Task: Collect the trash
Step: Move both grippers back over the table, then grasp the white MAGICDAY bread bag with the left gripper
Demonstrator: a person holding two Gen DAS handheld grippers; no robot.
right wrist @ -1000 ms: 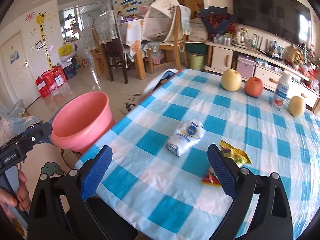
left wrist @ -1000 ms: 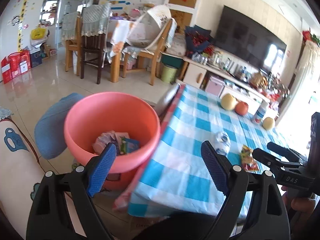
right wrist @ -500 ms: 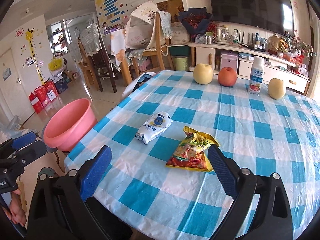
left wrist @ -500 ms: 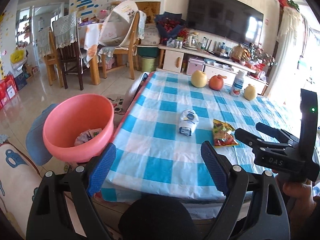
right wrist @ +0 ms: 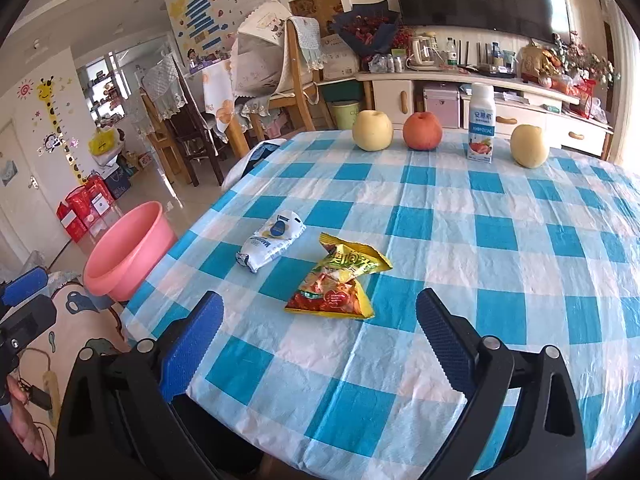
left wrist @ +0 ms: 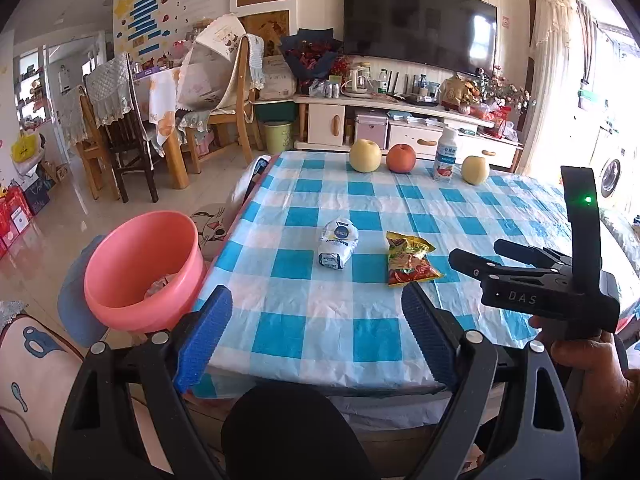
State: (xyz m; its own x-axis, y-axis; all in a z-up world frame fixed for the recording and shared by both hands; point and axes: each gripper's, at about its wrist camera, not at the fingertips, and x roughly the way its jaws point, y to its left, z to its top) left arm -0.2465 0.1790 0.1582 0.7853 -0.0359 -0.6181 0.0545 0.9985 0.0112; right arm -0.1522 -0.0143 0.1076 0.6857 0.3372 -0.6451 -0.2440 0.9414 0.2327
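Observation:
A white and blue wrapper point(left wrist: 337, 243) point(right wrist: 271, 240) and a yellow and red snack bag point(left wrist: 409, 259) point(right wrist: 340, 281) lie side by side on the blue checked table point(left wrist: 320, 316) point(right wrist: 460, 248). A pink basin point(left wrist: 140, 268) point(right wrist: 126, 254) with wrappers inside stands on the floor left of the table. My left gripper point(left wrist: 316, 332) is open and empty over the table's near edge. My right gripper point(right wrist: 320, 340) is open and empty, just short of the snack bag; it also shows from the side in the left wrist view point(left wrist: 476, 256).
Two yellow pears point(right wrist: 372, 130) point(right wrist: 529, 146), a red apple point(right wrist: 422, 131) and a white drink bottle point(right wrist: 481, 122) stand in a row at the table's far edge. Chairs point(left wrist: 120, 136) and a TV cabinet point(left wrist: 400, 128) lie beyond. A cushioned seat point(left wrist: 36, 364) is at the near left.
Both grippers have swung right from the basin toward the table and pulled back. The wrapper and snack bag now lie ahead of both. Both jaws stay open.

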